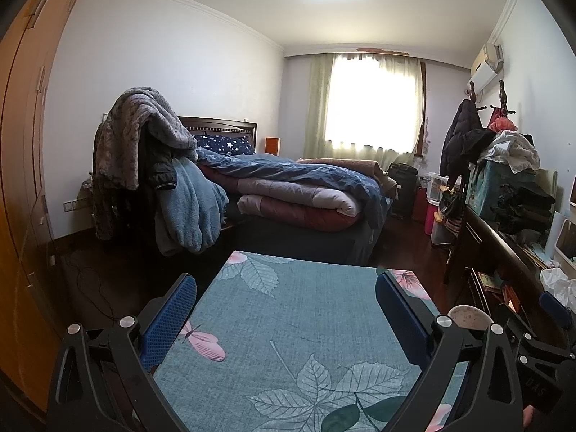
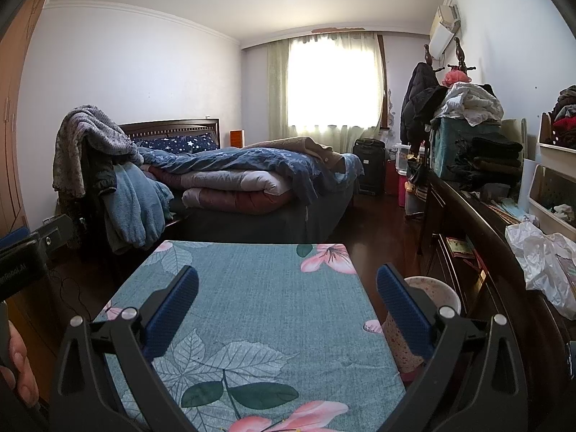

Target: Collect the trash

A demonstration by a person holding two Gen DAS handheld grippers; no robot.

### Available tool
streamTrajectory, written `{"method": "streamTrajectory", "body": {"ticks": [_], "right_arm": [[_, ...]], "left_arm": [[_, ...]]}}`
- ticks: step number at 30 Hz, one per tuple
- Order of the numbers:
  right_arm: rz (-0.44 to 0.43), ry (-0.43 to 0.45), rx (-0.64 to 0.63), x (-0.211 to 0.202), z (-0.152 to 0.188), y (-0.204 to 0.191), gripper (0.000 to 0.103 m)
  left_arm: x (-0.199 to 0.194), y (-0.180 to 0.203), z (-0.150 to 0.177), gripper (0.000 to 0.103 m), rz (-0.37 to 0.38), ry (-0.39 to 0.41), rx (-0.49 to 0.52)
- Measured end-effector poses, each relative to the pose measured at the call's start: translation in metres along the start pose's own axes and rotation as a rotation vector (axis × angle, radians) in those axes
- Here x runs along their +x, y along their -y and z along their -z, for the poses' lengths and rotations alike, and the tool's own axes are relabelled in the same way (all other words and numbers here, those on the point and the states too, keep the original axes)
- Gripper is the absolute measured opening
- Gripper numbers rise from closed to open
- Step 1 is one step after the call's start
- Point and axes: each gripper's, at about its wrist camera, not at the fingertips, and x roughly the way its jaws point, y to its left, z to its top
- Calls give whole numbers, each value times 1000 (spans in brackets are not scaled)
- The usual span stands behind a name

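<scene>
Your left gripper (image 1: pixel 286 318) hung over the teal floral tablecloth (image 1: pixel 295 331) with its blue-padded jaws spread wide and nothing between them. Your right gripper (image 2: pixel 288 309) was the same, jaws released and empty, above that cloth, with its right finger in front of the speckled pink bin (image 2: pixel 428 298).

Beyond the table, the bed (image 2: pixel 259 180) filled the middle of the room, piled with a blue duvet and folded pink and maroon quilts. A chair draped with a grey blanket (image 1: pixel 144 133) stood at the bed's near corner. Along your right ran a dark wooden sideboard (image 2: pixel 478 237), stacked with clothes.

The bin stood on the floor just beside the table's right edge, between the table and the sideboard. A crumpled white plastic bag (image 2: pixel 540 262) lay on the sideboard top, well apart from both grippers; I could not tell whether any other trash was present.
</scene>
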Motion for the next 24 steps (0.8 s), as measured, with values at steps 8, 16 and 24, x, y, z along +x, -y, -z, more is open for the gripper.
{"method": "streamTrajectory", "body": {"ticks": [8, 16, 24], "right_arm": [[-2, -4, -2, -1, 0, 1, 99], [1, -6, -2, 0, 0, 2, 99], [1, -5, 0, 0, -1, 2, 99]], "left_arm": [[-2, 0, -1, 99, -11, 14, 8], [-4, 0, -5, 99, -10, 25, 19], [-3, -3, -11, 99, 2, 17, 21]]}}
